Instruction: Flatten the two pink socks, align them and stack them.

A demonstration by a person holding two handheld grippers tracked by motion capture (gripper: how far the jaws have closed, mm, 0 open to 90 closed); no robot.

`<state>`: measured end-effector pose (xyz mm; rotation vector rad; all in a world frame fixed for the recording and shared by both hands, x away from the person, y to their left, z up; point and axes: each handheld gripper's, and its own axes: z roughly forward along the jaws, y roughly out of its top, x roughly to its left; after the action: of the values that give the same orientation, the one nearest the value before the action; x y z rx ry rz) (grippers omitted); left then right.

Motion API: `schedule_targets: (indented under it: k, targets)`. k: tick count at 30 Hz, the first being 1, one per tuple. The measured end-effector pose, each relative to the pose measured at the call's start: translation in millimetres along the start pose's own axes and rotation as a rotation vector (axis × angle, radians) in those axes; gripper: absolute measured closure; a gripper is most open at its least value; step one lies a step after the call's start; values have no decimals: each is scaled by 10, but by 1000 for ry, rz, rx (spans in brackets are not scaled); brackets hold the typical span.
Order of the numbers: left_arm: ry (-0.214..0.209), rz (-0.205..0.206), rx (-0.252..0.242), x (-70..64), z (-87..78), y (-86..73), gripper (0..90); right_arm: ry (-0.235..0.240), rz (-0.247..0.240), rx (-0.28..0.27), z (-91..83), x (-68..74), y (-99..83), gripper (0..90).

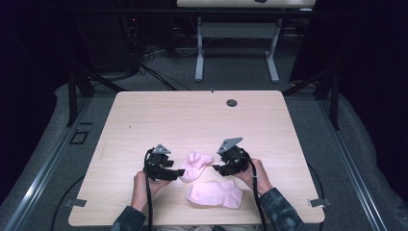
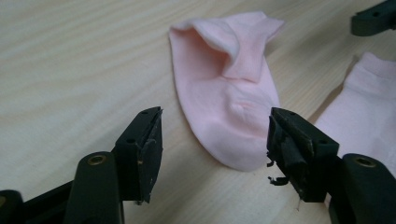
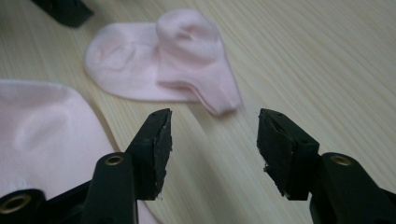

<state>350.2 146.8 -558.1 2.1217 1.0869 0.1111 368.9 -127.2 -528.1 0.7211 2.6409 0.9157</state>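
Two pink socks lie on the wooden table (image 1: 192, 115). The folded sock (image 1: 194, 165) (image 2: 229, 98) (image 3: 168, 65) rests between my two grippers, its cuff end doubled over. The flat sock (image 1: 215, 194) (image 2: 369, 107) (image 3: 42, 130) lies nearer the front edge. My left gripper (image 1: 179, 173) (image 2: 215, 149) is open, with its jaws on either side of the folded sock's toe. My right gripper (image 1: 216, 168) (image 3: 214, 144) is open over bare wood, just short of the folded sock's cuff. Neither holds anything.
A round cable hole (image 1: 232, 102) sits near the table's far edge. Another desk's white legs (image 1: 199, 53) stand beyond on the grey floor. Metal clips (image 1: 76, 202) mark the table's front corners.
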Motion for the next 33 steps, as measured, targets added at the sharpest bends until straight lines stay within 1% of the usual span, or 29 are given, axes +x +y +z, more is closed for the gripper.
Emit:
schedule_targets:
  k: [1,2,3,4,5,6,7,8,10,11,12,13,14,15,16,18,19,21,22,24,25,26,27,29,30,32,33]
  targets:
    - [-5,-3,4,3,12,-9,395,3,-14,3,41,-3,54,475]
    - [-7,-23,5,1,34,-19,402,13,-13,6,76,-6,90,478]
    - [-7,-25,10,1,45,-18,408,38,-3,12,134,-9,144,474]
    - [-12,-26,14,-3,51,-16,417,48,0,11,160,-8,175,480]
    - [-7,-27,16,-13,62,-11,422,63,10,1,199,7,210,481]
    - [-2,-18,19,-19,69,-6,426,81,9,14,251,29,254,476]
    - [-1,-18,23,-30,85,1,429,83,1,27,284,47,277,471]
    - [8,-11,35,-40,102,11,435,85,1,35,359,81,300,466]
    - [15,-12,46,-55,141,22,445,83,-13,69,458,108,327,479]
    - [21,-8,53,-59,157,28,458,80,-10,75,517,127,331,497]
    - [28,-7,62,-61,170,32,469,78,-19,90,559,135,334,519]
    - [28,-10,63,-60,183,33,478,74,-15,109,587,143,334,558]
    - [29,-12,58,-61,190,31,491,73,-7,108,619,147,326,584]
    - [37,-7,60,-69,193,35,509,74,-8,125,628,146,325,609]
    - [43,1,64,-75,196,40,527,73,1,116,635,148,314,659]
    - [48,9,62,-81,202,40,565,69,8,124,623,133,308,736]
    - [53,11,59,-83,206,40,588,66,17,117,627,136,298,784]
    - [70,26,61,-86,207,42,641,61,20,118,621,125,287,837]
    - [74,29,60,-89,209,41,674,58,29,113,621,125,281,849]
    - [96,43,59,-91,212,39,743,60,38,113,611,120,277,859]
    - [94,43,62,-81,209,41,772,61,33,107,601,118,274,862]
    - [97,43,55,-71,213,35,812,59,38,84,593,122,267,863]
    - [95,41,48,-64,216,29,851,68,46,67,572,123,262,863]
    - [91,56,48,-64,217,30,881,70,43,58,489,114,268,864]
    - [97,69,50,-72,218,34,888,69,54,33,429,115,265,864]
    - [101,83,45,-81,231,41,896,70,50,17,323,93,264,864]
    - [97,84,44,-83,236,45,899,66,45,12,266,82,257,864]
